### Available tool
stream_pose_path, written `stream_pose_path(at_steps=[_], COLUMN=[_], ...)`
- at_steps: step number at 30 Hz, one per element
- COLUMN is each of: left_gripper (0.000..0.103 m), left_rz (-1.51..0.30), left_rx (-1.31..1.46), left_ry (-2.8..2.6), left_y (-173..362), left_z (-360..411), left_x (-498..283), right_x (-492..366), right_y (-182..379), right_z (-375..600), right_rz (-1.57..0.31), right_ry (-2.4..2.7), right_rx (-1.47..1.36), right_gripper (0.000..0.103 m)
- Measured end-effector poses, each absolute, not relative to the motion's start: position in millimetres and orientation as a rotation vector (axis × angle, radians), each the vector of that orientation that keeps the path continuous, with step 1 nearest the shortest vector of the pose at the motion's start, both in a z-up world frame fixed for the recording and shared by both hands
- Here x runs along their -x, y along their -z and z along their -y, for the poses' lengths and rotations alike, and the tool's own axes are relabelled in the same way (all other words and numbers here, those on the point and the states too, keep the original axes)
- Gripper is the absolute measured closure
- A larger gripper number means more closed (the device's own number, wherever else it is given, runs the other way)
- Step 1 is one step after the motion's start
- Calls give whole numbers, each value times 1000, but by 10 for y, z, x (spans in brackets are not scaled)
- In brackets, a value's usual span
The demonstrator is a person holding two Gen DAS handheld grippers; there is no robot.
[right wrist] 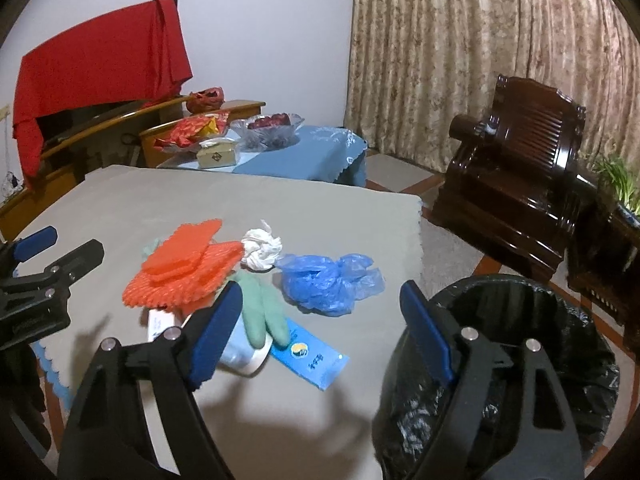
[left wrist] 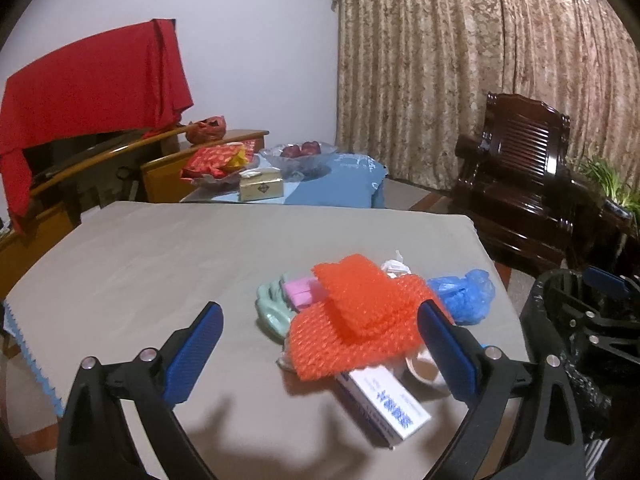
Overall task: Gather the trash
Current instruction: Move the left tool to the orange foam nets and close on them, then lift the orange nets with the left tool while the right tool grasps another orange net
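A pile of trash lies on the grey table (left wrist: 140,264): orange foam netting (left wrist: 356,320) (right wrist: 184,272), a crumpled blue plastic bag (left wrist: 464,294) (right wrist: 332,280), a white crumpled tissue (right wrist: 261,249), a green glove (right wrist: 264,316), a white-blue box (left wrist: 384,404), a tape roll (left wrist: 424,368) and a blue wrapper (right wrist: 310,358). My left gripper (left wrist: 320,356) is open, just short of the netting. My right gripper (right wrist: 320,332) is open and empty above the table's right edge, next to the black-lined trash bin (right wrist: 560,360).
A dark wooden armchair (right wrist: 516,184) stands to the right beyond the bin. A blue-clothed side table (right wrist: 304,152) with a glass fruit bowl (right wrist: 268,128), a box and red packets is behind. A red cloth (left wrist: 88,80) drapes over furniture at the left.
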State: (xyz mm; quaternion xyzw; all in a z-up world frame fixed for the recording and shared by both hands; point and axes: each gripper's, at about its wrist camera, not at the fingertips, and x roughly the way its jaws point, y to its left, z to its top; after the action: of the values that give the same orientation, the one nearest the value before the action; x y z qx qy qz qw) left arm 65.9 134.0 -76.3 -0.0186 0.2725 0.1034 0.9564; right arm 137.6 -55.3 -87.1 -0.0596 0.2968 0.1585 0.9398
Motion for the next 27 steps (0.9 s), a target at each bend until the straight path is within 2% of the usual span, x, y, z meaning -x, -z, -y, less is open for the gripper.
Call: stream_pose_path(at_steps=[5, 13, 14, 16, 18, 19, 21, 23, 27], left_gripper=[16, 18, 21, 32, 50, 55, 79, 90, 95], left_rz=[-606, -686, -695, -718, -736, -742, -741, -723, -691], left_rx=[55, 77, 82, 86, 93, 96, 93, 98, 106], left_ry=[-156, -111, -100, -80, -53, -44, -38, -35, -49], left_y=[926, 1129, 1160, 1208, 1262, 1285, 1312, 1309, 1248], left_z=[-1312, -1304, -1305, -1301, -1312, -1310, -1316, -1341, -1407], left_x=[-1022, -1377, -1410, -1465, -1504, -1513, -1512, -1483, -1431], right_x=[-1633, -1830, -1842, -1852, -1851, -1851, -1842, -1838, -1829], right_y=[949, 997, 1009, 1029, 1044, 1048, 1047, 1046, 1043], right_z=[479, 492, 479, 447, 415, 403, 381, 360, 277], right_rz=[-621, -637, -639, -644, -646, -646, -647, -647, -646], right_ry=[-307, -291, -292, -296, -299, -301, -309, -315, -337], right_rx=[142, 139, 142, 148, 156, 160, 165, 166, 167], right_gripper=[27, 27, 27, 27, 27, 27, 27, 27, 27])
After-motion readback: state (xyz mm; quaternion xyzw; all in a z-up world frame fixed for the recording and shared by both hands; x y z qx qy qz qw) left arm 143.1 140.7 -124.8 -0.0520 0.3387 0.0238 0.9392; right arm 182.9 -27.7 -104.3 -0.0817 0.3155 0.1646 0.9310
